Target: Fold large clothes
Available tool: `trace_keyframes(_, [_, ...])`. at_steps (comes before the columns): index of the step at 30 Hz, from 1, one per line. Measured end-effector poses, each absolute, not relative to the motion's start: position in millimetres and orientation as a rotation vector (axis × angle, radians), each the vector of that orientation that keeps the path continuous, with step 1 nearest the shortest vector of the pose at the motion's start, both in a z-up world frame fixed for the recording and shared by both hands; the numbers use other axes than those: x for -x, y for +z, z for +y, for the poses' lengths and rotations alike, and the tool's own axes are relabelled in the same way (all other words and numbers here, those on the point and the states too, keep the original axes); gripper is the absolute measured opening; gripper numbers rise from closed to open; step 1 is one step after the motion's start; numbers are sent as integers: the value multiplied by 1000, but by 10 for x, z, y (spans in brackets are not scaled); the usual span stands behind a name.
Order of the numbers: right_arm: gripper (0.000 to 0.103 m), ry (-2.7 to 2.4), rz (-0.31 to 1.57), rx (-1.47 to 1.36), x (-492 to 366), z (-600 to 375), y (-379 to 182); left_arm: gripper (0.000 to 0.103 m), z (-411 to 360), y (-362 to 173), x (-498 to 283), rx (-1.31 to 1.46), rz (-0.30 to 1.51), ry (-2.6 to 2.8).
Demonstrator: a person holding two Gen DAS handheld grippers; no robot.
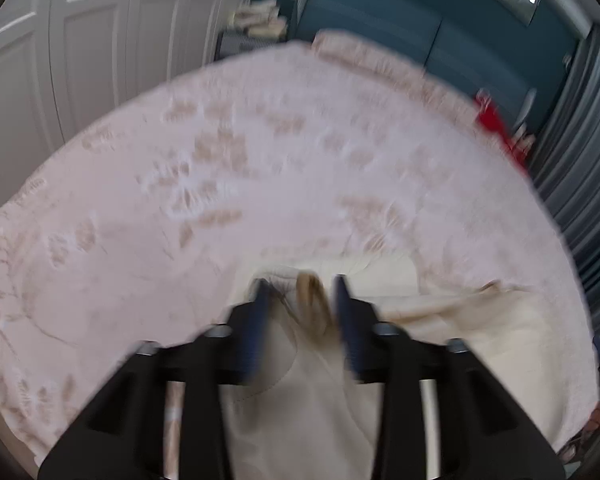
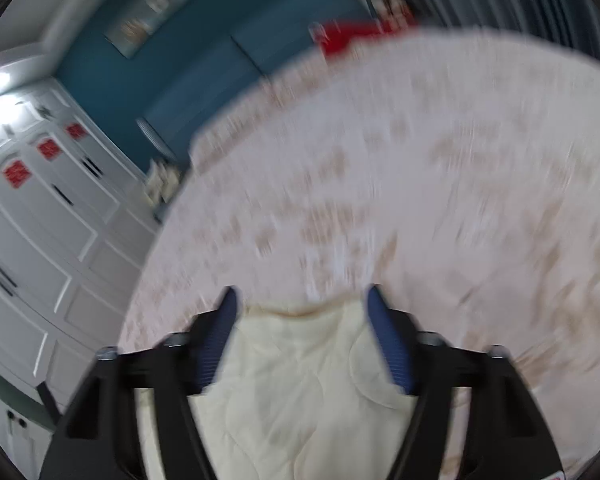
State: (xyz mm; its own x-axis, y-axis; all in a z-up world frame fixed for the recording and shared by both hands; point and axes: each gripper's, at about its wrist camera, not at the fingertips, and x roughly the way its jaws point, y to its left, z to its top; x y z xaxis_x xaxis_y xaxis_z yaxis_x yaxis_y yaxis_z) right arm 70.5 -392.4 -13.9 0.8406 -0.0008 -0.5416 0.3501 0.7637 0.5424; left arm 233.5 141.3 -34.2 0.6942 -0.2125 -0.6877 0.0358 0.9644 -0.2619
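Observation:
A cream quilted garment point(image 1: 452, 344) lies on a bed with a pale pink floral cover point(image 1: 228, 184). In the left wrist view my left gripper point(image 1: 300, 292) has its jaws part way apart over the garment, with a brownish fold of it point(image 1: 314, 308) bunched between the blue pads point(image 1: 258, 320); the frame is blurred, so a grip is unclear. In the right wrist view my right gripper point(image 2: 300, 296) is open, its fingers either side of the garment's brown-trimmed edge point(image 2: 296, 314), above the cloth point(image 2: 296, 392). The bed cover point(image 2: 440, 184) fills the view beyond.
White panelled wardrobe doors point(image 1: 60, 60) stand left of the bed, also in the right wrist view point(image 2: 44, 220). A teal headboard wall point(image 1: 400, 20) is at the far end. A red item point(image 1: 496, 124) sits at the far right corner. Grey curtains point(image 1: 580, 160) hang on the right.

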Motion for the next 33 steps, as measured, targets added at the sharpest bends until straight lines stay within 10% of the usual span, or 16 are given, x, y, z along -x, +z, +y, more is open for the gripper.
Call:
trace_keyframes(2, [71, -215, 579, -604, -650, -3904, -76, 88, 1556, -115, -2173, 226, 671, -52])
trace_keyframes(11, [71, -245, 865, -467, -1331, -3680, -756, 86, 1351, -724, -2853, 232, 1005, -161])
trace_keyframes(13, [61, -240, 890, -502, -1438, -3681, -885, 50, 1289, -875, -2924, 241, 1053, -186])
trace_keyframes(15, [13, -228, 936, -530, -1536, -3663, -970, 25, 1251, -917, -2962, 278, 1083, -217])
trace_keyframes(16, [11, -214, 944, -545, -1567, -3659, -965, 12, 1239, -853, -2954, 290, 1062, -229])
trace_keyframes(22, [7, -208, 706, -573, -1475, -3744, -371, 9, 1258, -340, -2936, 288, 887, -227])
trace_keyframes(33, [9, -309, 933, -552, -1792, -3791, -1303, 12, 1058, -1184, -3211, 146, 1039, -102])
